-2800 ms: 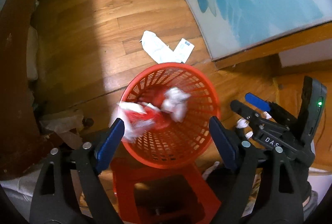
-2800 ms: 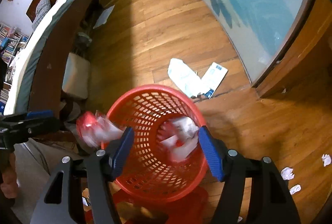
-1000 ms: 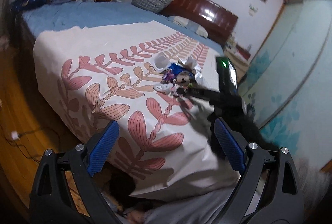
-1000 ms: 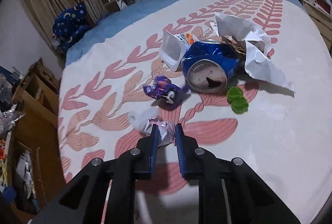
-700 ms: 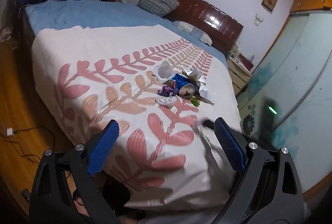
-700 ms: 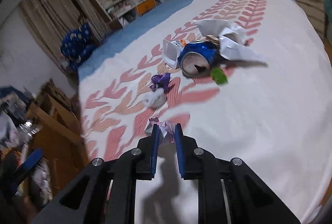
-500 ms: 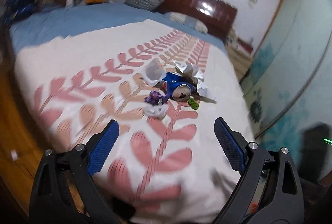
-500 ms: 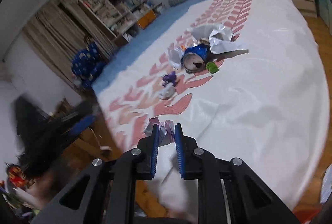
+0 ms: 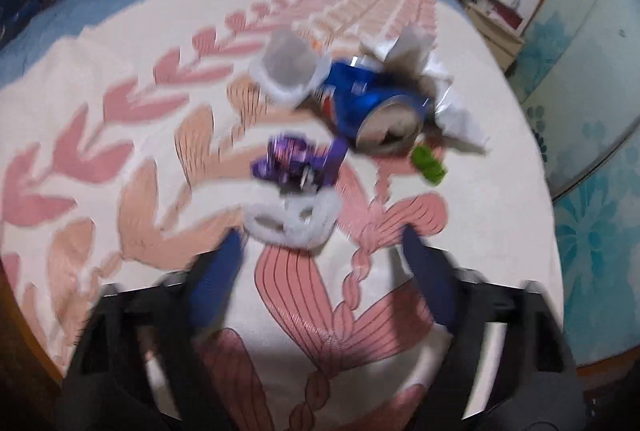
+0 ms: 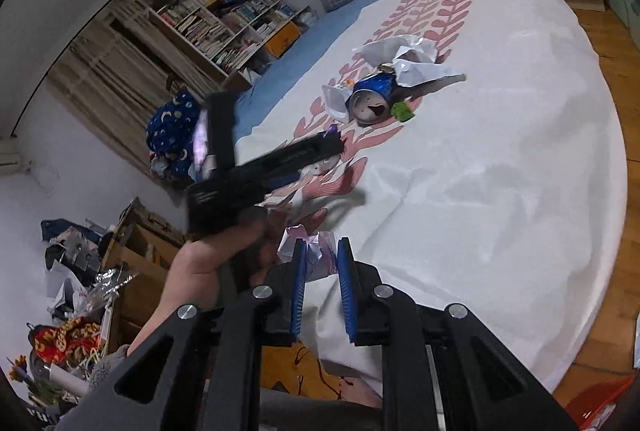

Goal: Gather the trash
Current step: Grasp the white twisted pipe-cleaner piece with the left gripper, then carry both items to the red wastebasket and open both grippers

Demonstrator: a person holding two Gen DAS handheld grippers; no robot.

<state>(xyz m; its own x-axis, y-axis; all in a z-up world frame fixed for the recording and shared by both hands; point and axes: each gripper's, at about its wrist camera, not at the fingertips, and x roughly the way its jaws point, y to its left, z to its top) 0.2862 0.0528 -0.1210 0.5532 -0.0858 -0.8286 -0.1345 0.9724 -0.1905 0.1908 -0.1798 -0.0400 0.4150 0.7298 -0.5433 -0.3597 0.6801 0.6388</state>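
Note:
On the leaf-print bed cover [image 9: 500, 231] lies a pile of trash: a crushed blue can [image 9: 372, 103], a white cup [image 9: 288, 71], a purple wrapper [image 9: 296, 159], a green scrap [image 9: 430, 159] and a white crumpled wad [image 9: 292, 219]. My left gripper [image 9: 322, 243] hangs low over the cover and its jaws are closing. The white wad sits just at its fingertips, nearer the left finger, and neither pad presses on it. The picture is blurred. My right gripper [image 10: 322, 251] is shut on a crumpled white and pink paper wad [image 10: 314, 249] near the bed's foot edge.
In the right wrist view a hand [image 10: 212, 263] holds the left gripper's black body [image 10: 264, 167] over the bed. A bookshelf [image 10: 224, 19], cluttered boxes [image 10: 132, 243], wooden floor [image 10: 624, 271] and a red object [image 10: 592, 403] surround the bed. White paper [image 10: 416, 65] lies behind the can [image 10: 370, 95].
My left gripper has come in close and low over the trash pile, and its jaws have narrowed. My right gripper drew back from the pile to the bed's edge, still shut on its wad.

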